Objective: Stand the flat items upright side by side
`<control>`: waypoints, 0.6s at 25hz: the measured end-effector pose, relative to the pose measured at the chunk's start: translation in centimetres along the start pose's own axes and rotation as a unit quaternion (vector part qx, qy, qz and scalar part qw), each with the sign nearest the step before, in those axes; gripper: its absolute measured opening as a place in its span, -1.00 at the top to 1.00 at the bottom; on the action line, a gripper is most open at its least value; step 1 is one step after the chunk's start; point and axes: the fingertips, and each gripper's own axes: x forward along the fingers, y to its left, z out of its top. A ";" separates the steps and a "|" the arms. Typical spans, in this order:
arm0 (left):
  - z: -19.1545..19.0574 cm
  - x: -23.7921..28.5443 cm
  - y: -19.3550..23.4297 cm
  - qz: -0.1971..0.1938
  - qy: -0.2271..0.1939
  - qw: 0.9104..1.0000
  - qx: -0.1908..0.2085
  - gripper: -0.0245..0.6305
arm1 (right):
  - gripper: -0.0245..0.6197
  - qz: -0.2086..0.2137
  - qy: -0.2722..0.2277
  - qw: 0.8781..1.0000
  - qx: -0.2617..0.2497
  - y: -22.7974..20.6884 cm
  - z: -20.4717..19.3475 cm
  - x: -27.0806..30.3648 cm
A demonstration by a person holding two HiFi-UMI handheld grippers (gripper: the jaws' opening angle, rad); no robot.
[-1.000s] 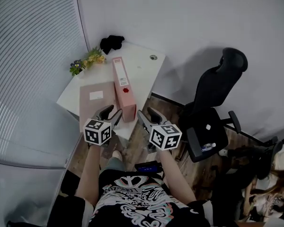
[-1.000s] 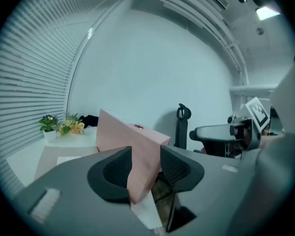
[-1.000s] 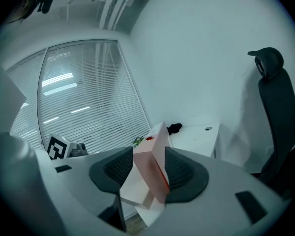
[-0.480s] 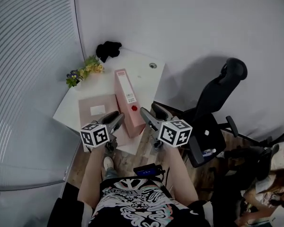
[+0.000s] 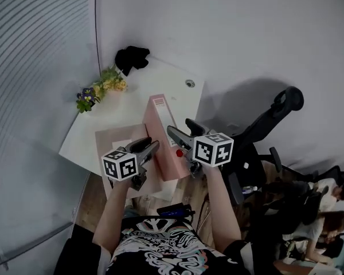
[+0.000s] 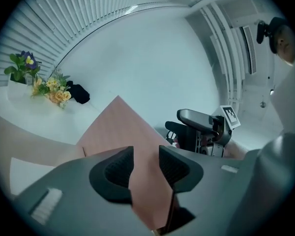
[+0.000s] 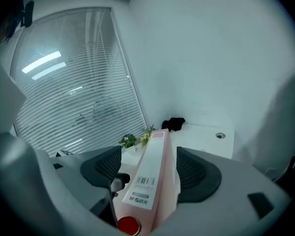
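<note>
A pink binder (image 5: pixel 160 118) rests on the white table (image 5: pixel 160 76) with its labelled spine (image 7: pixel 148 181) upward. My right gripper (image 5: pixel 180 128) straddles its near end; the jaws are opening, with a gap beside the left pad (image 7: pixel 108 166). My left gripper (image 5: pixel 151 148) is at the binder's left side. Its jaws (image 6: pixel 145 168) are opening slightly, but the binder's pink cover (image 6: pixel 118 127) fills the gap between the pads. A flat pink folder (image 5: pixel 112 145) with a white label lies left of the binder.
Potted flowers (image 5: pixel 100 90) and a black bundle (image 5: pixel 132 56) sit at the table's far left. A cable grommet (image 5: pixel 190 83) is near the far right corner. A black office chair (image 5: pixel 275 119) stands to the right, with people (image 5: pixel 321 228) beyond it.
Both grippers moved forward from the table's near edge onto the binder's near end. The right jaws have spread wider around the spine.
</note>
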 end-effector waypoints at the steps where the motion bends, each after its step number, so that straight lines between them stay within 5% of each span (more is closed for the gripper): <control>1: 0.2 0.3 0.4 -0.003 0.002 1.000 -0.005 0.44 | -0.16 -0.007 0.016 1.000 -0.011 -0.1 0.1 1.0; 6: 0.5 1.1 2.3 -0.019 0.013 0.999 -0.022 0.42 | -0.23 -0.031 0.093 0.994 -0.055 -0.6 -0.2 5.1; 15: -0.6 2.0 4.0 -0.043 0.046 0.997 -0.042 0.42 | -0.27 -0.062 0.182 0.980 -0.053 -1.5 -2.0 9.3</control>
